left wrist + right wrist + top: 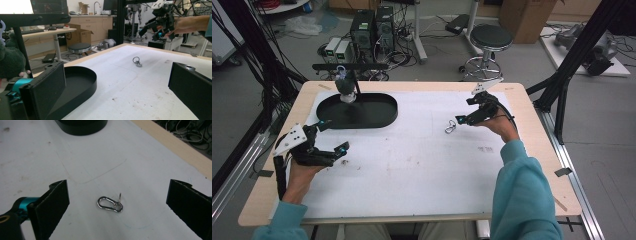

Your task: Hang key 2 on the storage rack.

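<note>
A small silver carabiner clip with a key ring (450, 127) lies flat on the white mat (412, 165), right of centre. My right gripper (464, 111) hovers just beyond it, open; in the right gripper view the clip (110, 204) lies between the two wide-apart jaws of that gripper (120, 191), untouched. My left gripper (334, 135) is held low over the mat's left side, open with nothing between its jaws. In the left gripper view my own gripper (117, 75) frames the clip (137, 62), with the right gripper (160, 25) farther off above it.
A black oval tray (382, 117) sits at the back left of the table. A dark plush toy (345, 86) hangs over the tray from a black stand (349, 66). The tray's rim (85, 82) is close to my left jaw. A stool (490, 37) stands behind the table.
</note>
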Demonstrator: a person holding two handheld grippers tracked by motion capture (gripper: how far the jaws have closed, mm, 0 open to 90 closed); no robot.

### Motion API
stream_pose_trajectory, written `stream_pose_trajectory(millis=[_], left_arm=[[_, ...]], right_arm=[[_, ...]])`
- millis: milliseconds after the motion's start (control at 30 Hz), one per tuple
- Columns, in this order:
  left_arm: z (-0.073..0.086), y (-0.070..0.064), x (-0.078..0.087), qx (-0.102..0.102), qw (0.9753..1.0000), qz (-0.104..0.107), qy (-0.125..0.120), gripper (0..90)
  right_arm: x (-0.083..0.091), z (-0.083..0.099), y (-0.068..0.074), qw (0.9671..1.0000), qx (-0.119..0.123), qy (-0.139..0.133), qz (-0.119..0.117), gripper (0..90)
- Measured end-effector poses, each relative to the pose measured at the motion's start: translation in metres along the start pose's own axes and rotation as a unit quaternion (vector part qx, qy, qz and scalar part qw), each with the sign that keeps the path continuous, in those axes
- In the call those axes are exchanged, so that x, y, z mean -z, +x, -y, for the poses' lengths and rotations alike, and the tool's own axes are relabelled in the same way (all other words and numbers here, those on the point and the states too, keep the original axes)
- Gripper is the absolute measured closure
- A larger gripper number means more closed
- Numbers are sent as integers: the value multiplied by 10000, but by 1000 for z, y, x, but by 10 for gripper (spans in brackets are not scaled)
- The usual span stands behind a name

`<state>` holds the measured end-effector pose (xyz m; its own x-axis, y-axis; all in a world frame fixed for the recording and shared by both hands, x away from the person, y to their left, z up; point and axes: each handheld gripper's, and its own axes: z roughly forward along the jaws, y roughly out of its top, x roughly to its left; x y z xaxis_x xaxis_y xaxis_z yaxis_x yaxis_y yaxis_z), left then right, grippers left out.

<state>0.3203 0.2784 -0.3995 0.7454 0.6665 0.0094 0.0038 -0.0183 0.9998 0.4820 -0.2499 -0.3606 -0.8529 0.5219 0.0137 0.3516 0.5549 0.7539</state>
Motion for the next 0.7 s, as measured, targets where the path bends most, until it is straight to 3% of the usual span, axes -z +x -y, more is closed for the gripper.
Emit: stream_pose_trajectory(millis=[700], left_arm=[[1,2,0,-9,10000,6,77,17]], right_arm=[[-35,8,-6,9982,-48,598,69,91]])
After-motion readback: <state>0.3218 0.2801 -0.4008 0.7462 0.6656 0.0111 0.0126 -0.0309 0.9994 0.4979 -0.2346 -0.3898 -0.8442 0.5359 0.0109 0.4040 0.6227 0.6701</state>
